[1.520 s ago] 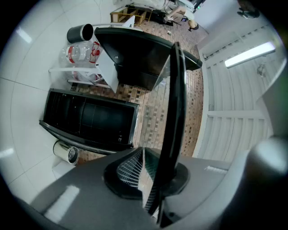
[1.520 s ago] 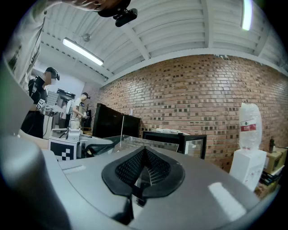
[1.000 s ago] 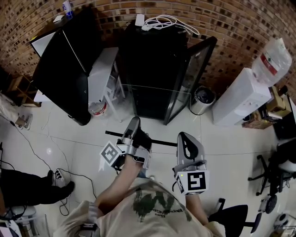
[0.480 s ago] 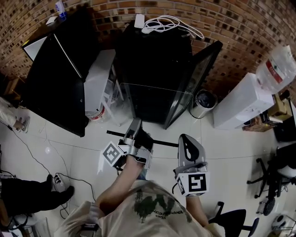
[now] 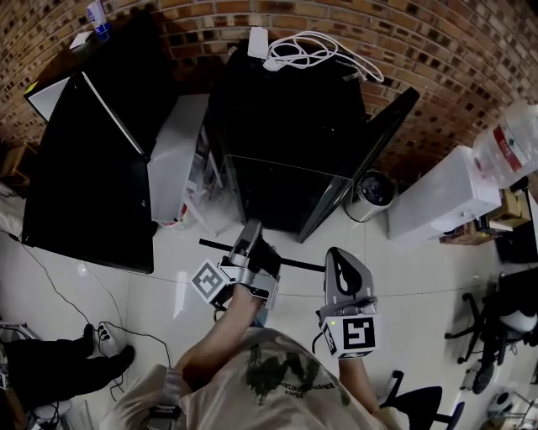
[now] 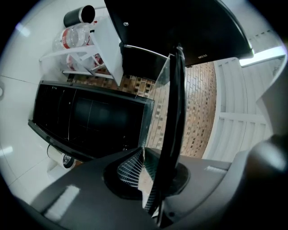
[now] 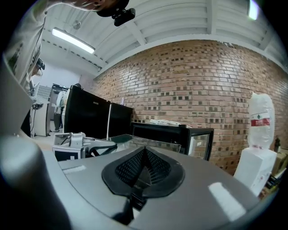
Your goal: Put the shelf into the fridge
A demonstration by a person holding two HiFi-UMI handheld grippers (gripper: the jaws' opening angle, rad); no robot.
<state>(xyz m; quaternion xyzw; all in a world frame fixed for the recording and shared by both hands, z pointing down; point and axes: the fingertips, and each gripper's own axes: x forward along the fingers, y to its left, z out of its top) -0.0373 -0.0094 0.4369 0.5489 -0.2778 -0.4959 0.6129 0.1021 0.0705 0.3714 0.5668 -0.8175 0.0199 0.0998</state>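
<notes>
Pinching the shelf (image 6: 173,112) edge-on, left tongs (image 6: 145,155); right tongs (image 7: 144,152) closed, empty; shelf glass barely discernible overhead.

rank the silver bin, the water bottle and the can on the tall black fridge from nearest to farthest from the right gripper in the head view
From the right gripper, head view:
1. silver bin, just ahead, beside the fridge door.
2. water bottle, far right, atop the white dispenser.
3. can, far upper left, on the tall black fridge.
</notes>
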